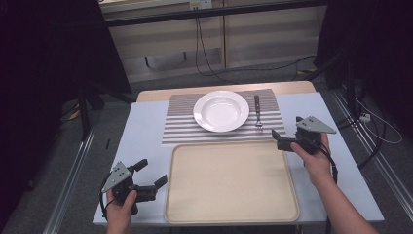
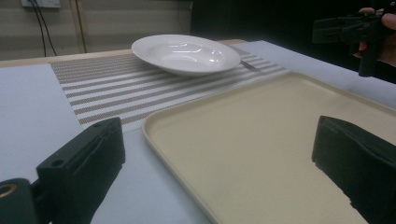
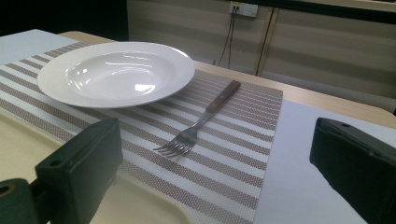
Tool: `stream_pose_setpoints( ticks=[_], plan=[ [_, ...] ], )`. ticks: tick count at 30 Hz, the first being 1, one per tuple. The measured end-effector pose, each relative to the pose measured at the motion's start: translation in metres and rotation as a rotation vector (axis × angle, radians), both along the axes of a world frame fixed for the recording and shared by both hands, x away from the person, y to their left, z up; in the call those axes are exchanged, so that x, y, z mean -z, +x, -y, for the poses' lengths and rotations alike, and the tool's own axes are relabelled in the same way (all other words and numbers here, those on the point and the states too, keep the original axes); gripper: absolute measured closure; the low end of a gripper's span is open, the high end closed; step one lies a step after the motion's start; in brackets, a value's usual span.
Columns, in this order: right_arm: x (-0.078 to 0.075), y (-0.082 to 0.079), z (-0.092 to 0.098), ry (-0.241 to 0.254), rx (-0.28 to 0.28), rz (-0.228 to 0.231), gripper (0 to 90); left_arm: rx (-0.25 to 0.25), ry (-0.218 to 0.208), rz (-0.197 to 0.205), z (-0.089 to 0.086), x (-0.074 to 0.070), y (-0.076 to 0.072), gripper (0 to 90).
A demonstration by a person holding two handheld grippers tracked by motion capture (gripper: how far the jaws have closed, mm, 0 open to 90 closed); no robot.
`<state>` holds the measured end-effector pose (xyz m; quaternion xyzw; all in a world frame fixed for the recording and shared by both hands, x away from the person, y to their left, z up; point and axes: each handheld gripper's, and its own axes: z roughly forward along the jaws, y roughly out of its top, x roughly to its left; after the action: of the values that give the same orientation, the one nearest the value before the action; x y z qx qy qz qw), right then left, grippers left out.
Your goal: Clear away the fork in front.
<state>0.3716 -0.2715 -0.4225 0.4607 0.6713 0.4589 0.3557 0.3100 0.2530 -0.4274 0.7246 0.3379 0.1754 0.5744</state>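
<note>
On the striped mat, just right of the plate (image 1: 221, 110), the fork (image 1: 257, 113) lies long-ways, prongs near, handle far. Nearest it is the right gripper (image 1: 284, 139), fingers apart and holding nothing. By the tray (image 1: 232, 214), the left gripper (image 1: 152, 184) is open too, well apart.

The high view looks forward and down over the surface (image 1: 146, 131). Both gripper views sit low and close, sharing the white plate (image 2: 186, 54) and striped placemat (image 3: 224, 154).
</note>
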Motion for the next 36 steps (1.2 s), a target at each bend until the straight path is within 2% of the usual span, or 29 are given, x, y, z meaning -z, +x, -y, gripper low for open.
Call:
stream_pose_setpoints(
  ticks=[11, 26, 36],
  plan=[
    [0.001, 0.019, 0.003, -0.012, 0.036, -0.025, 2.3, 0.003, 0.000, -0.003, 0.001, 0.000, 0.000, 2.8],
    [0.007, 0.046, 0.002, -0.001, 0.044, -0.049, 2.9, -0.002, 0.003, -0.001, 0.001, 0.001, 0.000, 2.8],
    [0.006, 0.060, 0.002, -0.012, 0.046, -0.059, 3.1, -0.003, 0.008, -0.003, 0.002, 0.001, 0.000, 2.8]
  ],
)
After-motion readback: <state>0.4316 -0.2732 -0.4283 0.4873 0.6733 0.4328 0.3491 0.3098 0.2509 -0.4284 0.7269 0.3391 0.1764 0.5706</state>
